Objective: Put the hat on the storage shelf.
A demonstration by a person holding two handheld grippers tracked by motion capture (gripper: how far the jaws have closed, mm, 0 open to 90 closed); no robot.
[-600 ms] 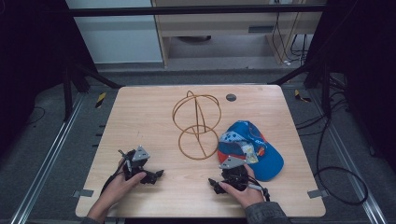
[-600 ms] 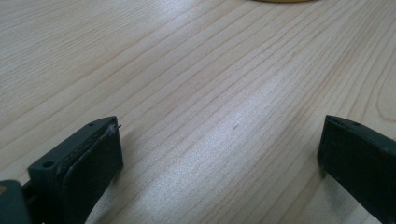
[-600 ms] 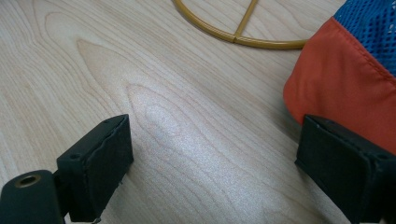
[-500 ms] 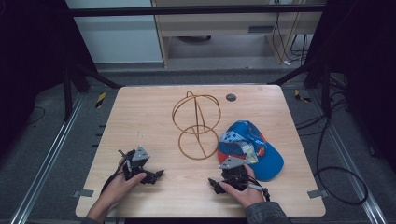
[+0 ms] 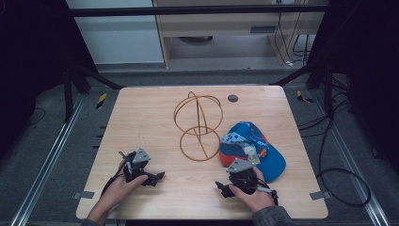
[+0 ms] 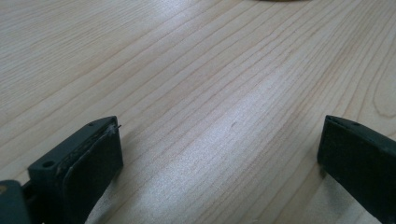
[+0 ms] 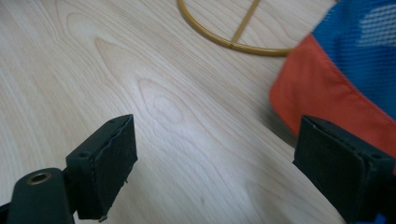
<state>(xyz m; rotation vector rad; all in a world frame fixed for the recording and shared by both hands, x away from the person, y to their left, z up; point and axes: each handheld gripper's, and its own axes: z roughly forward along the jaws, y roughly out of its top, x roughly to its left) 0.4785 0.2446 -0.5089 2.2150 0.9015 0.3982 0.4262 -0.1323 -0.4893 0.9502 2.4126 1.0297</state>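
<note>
right gripper fingers apart | beside cap | left gripper fingers apart

The cap is bright blue with an orange-red brim edge and a white dotted patch. Left of the cap, the wire stand is golden yellow. Under the cap, the table is pale wood with fine grain lines.

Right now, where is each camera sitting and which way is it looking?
High view: above the near edge, looking forward and down at the table; both hands show.
Left gripper view: on the left gripper, facing bare wood; its open jaws show.
Right gripper view: on the right gripper, facing the cap and wire stand, shared with high view.
</note>
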